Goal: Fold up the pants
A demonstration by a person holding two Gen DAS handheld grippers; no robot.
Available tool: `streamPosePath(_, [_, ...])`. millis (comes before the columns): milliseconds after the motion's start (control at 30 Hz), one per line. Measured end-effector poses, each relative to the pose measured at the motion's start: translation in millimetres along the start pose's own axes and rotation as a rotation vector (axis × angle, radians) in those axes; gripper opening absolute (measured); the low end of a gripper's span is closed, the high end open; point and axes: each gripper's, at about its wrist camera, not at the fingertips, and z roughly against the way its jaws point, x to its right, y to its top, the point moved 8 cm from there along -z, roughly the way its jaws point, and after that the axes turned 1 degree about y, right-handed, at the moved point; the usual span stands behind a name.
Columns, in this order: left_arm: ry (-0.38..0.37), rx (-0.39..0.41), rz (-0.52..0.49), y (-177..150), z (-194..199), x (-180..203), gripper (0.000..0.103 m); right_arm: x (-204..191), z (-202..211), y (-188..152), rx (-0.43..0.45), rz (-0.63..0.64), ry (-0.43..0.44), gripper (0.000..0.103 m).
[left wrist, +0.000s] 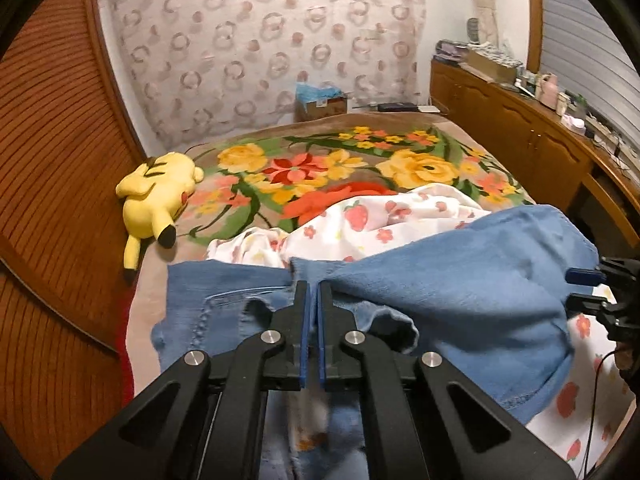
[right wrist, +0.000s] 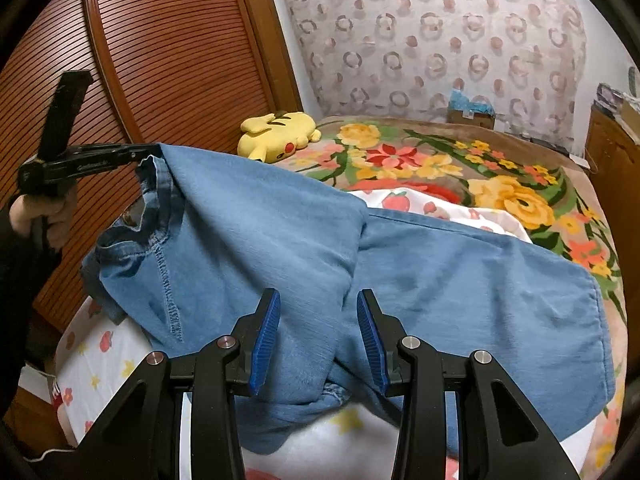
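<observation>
Early days: left tongs [left wrist: 313,286] pinch the pants [right wrist: 460,280] waistband, lifting it off the bed [right wrist: 520,152]; right tongs [right wrist: 318,300] gape around a bunch, not pinching; no fold laid.

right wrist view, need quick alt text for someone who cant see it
Blue denim pants lie spread over a strawberry-print sheet on a bed, with the right gripper open above them near the camera. At left the left gripper, held by a hand, lifts the pants by the waistband. A yellow plush toy lies on the floral blanket behind.
</observation>
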Motion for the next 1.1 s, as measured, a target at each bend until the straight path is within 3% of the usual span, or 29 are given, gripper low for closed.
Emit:
streamPosePath(133, [-0.014,-0.003,0.028,-5.2,-1.5,-6.9,0.013,2.3,1.0,-0.6,-0.007,0.002,0.000,0.041])
streamPosePath(267, [-0.022,0.014,0.034,-15.2,7.2,-5.7,0.041,-1.3,3.9,-1.6,-0.014,0.011,0.002,0.041])
streamPosePath(300, [-0.026,0.020,0.037,-16.9,10.3,-5.1,0.044,-3.6,4.8,-1.9,-0.014,0.013,0.003,0.041])
streamPosePath(467, [-0.071,0.064,0.037,-37.9,35.2,13.8,0.044,-9.2,13.3,-6.6,-0.008,0.018,-0.004,0.041])
streamPosePath(600, [-0.129,0.044,-0.001,-61.2,39.6,40.7,0.041,-13.4,22.6,-13.0,-0.003,0.018,-0.010,0.041])
streamPosePath(833, [-0.090,-0.037,-0.029,-91.4,17.0,49.9,0.038,-29.8,32.7,-30.5,-0.014,0.047,0.022,0.041])
streamPosePath(1033, [-0.069,-0.061,-0.039,-106.2,11.3,47.2,0.020,-31.8,23.1,-45.3,-0.066,0.073,0.033,0.041])
streamPosePath(1100, [-0.083,-0.066,-0.036,-109.8,13.6,47.7,0.008,-31.0,18.1,-48.7,-0.087,0.077,0.027,0.042])
